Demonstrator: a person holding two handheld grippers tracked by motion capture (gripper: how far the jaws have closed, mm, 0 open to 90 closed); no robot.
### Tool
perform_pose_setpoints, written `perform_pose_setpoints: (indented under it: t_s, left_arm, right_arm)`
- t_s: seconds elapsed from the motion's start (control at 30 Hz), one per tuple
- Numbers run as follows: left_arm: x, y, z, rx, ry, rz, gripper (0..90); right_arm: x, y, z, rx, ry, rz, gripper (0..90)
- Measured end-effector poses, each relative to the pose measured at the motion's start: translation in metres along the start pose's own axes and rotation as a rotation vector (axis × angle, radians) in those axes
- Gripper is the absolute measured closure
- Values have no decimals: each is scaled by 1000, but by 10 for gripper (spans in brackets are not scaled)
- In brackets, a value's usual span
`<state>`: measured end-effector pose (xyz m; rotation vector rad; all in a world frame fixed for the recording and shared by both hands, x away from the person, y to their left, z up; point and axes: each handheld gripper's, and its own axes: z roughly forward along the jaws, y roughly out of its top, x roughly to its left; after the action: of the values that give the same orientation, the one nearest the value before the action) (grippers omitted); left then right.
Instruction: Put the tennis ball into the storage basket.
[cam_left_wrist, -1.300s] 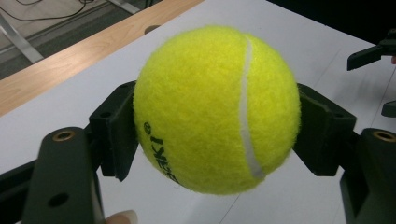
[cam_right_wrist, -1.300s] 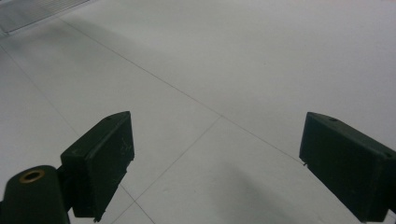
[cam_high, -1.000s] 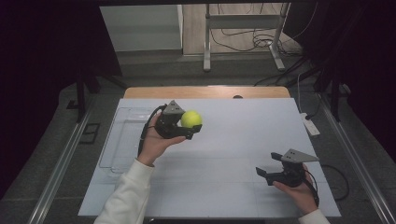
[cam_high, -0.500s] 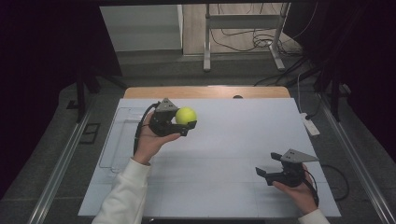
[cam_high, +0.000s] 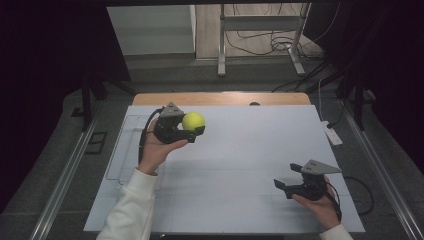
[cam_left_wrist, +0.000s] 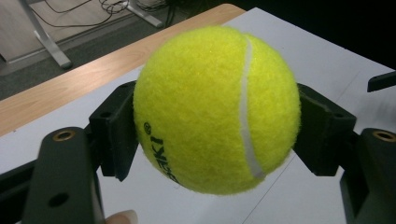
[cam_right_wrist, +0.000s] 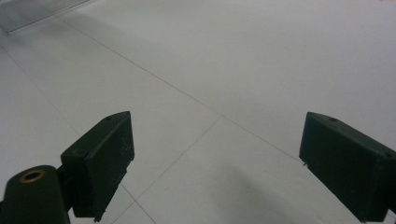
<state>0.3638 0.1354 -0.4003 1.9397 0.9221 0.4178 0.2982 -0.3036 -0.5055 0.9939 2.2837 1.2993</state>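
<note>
Gripping a yellow tennis ball (cam_left_wrist: 217, 109), my left gripper (cam_high: 187, 131) has its two black jaws pressed against the ball's opposite sides, one pad on each flank, so the ball sits pinched between them. In the left gripper view the ball's white seam curves down its right half, and dark printed letters run along its lower left. A fingertip of mine shows at the bottom edge, just under the left jaw. From the high view I hold this gripper up in my left hand (cam_high: 155, 150), above the left rear part of the white table top (cam_high: 240, 165), with the ball clear of the surface and pointing toward the table's middle.

My right gripper (cam_high: 290, 181) sits in my right hand (cam_high: 320, 205) close to me, at the near right of the white surface, well apart from the ball. Its jaws are spread wide with nothing between them; in the right gripper view they frame bare white board crossed by thin seam lines.

Farther out on the left, a clear tray (cam_high: 120, 150) lies flat on the board, beside my left forearm in its white sleeve (cam_high: 132, 210). Beyond the board, a strip of wooden table edge (cam_high: 220, 98) shows along its far side. A small white device (cam_high: 332, 135) rests at the right edge of the table. Past the table, on the floor, stands a metal frame (cam_high: 260, 40) with loose cables around its feet.
</note>
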Motion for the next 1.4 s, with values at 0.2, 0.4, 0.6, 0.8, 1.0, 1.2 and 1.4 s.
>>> perform_pose_setpoints:
  t_s: [0.2,0.4,0.6,0.8,1.0,1.2,1.4]
  left_arm:
    - [4,0,-2,-1,7,-8,269]
    - [9,-1,-6,-9,11,-22,269]
    - [14,-3,-8,-8,19,-34,268]
    - [19,-4,-9,-8,35,-43,269]
    - [24,-6,-11,-13,41,-58,268]
    - [27,-7,-13,-18,46,-65,269]
    - [31,-7,-17,-27,57,-76,269]
  right_arm:
    - [0,0,0,-2,-1,1,104]
    - [0,0,0,-1,-1,0,104]
    - [0,0,-1,-2,1,1,104]
    - [0,0,0,-2,-2,2,104]
    - [0,0,0,-2,-1,2,104]
    - [0,0,0,-1,-1,2,104]
    - [0,0,0,0,-1,2,104]
